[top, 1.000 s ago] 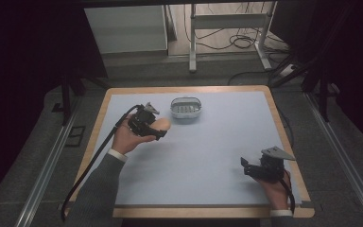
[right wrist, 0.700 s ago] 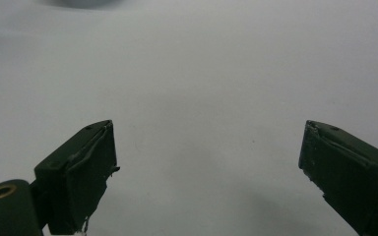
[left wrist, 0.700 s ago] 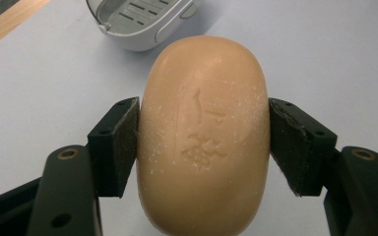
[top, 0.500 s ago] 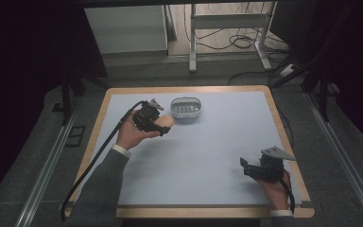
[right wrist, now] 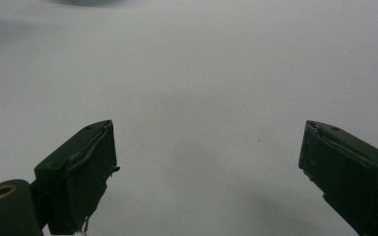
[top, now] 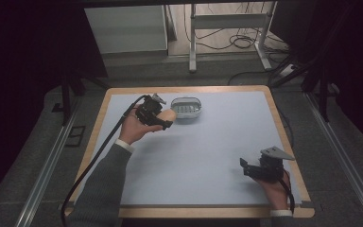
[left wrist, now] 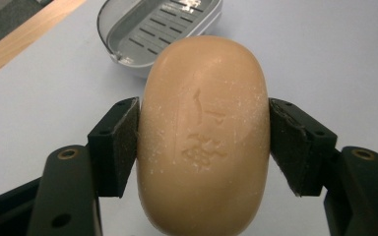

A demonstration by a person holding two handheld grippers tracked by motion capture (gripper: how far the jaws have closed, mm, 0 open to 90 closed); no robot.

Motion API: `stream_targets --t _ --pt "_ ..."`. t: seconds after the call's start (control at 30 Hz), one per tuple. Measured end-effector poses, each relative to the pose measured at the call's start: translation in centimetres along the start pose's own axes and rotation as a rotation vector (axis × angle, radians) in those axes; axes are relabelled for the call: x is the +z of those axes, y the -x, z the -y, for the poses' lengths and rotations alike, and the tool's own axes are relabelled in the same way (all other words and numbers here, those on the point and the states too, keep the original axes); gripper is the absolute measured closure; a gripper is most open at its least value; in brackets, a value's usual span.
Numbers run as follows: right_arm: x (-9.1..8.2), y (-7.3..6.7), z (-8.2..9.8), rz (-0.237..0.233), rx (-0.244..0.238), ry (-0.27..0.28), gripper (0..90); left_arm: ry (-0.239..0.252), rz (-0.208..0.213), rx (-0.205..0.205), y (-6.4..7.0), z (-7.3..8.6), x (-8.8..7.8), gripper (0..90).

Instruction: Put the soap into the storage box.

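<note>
Your left gripper (top: 163,119) is clamped on the tan soap bar (left wrist: 204,132), pads pressing both long sides (stamped face toward the camera). Soap is held above the pale blue table (top: 208,156), just beside the grey slotted soap dish (top: 186,108), not in it. Your right gripper (top: 251,171) rests near the table's right front corner, jaws wide apart, holding nothing.

The tan soap bar (left wrist: 203,135), centre of the left gripper view, bears an embossed mark, too faint to read.
</note>
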State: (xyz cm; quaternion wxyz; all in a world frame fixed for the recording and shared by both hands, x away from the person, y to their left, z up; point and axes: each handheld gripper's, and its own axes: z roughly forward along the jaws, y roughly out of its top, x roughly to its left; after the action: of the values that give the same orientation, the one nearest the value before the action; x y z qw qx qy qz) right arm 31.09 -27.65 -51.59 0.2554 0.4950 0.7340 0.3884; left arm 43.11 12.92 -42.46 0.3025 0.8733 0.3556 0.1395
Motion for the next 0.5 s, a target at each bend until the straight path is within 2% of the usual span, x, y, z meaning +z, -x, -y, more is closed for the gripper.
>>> stream_targets --t 0.13,0.17,0.23,0.3,0.37,0.5 --pt "0.0 0.0 0.0 -0.001 0.000 0.000 7.4 0.009 0.006 -0.015 -0.1 -0.1 0.3 32.7" --pt "0.0 0.1 0.0 0.000 0.000 0.000 7.4 -0.006 0.001 -0.002 -0.2 -0.2 0.3 32.7" --pt "0.0 0.1 0.0 0.001 0.000 -0.004 7.4 0.003 0.001 -0.015 -0.2 -0.3 0.5 32.7" --pt "0.0 0.1 0.0 0.001 0.000 -0.005 7.4 -0.008 0.002 -0.001 -0.4 -0.4 0.4 32.7" --pt "0.0 0.1 0.0 0.003 0.001 -0.007 7.4 0.009 0.013 -0.019 -0.4 -0.6 0.8 32.7" --pt "-0.1 0.0 -0.1 0.004 -0.001 -0.003 7.4 0.001 0.017 -0.009 -0.6 -1.3 1.1 32.7"
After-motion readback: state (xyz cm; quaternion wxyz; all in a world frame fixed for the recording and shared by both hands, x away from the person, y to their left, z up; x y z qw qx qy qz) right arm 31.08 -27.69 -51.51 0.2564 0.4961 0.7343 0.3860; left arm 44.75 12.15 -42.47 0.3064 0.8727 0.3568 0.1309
